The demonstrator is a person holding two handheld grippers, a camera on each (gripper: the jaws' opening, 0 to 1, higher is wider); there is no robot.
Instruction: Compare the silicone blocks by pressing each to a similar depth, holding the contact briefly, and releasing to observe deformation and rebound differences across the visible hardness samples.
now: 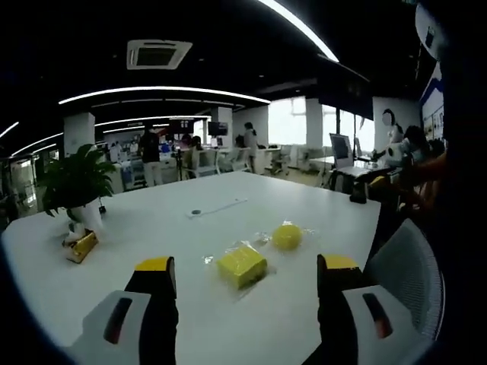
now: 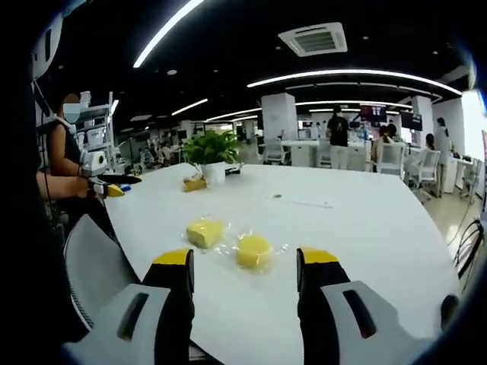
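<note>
My left gripper (image 1: 244, 277) and right gripper (image 2: 243, 270) hover, jaws spread, empty. Ahead on white table (image 1: 152, 220): square yellow silicone block (image 1: 242, 265), round yellow silicone block (image 1: 287, 236) just beside, both in clear wrap. Potted plant (image 1: 76, 186) beyond. Risk: film slips, block skids under press.

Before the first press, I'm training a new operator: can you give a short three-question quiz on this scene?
1. True or false: the left gripper is shut on the square yellow block.
2. Which stands near the far corner of the white table? A potted plant; B kettle; C laptop.
3. Fill in: beside the square block lies a ____ yellow block, each on clear wrapping.

Key:
1. False. Its jaws stand open and apart from the block; the right gripper is open too.
2. A, the potted plant.
3. Round.
</note>
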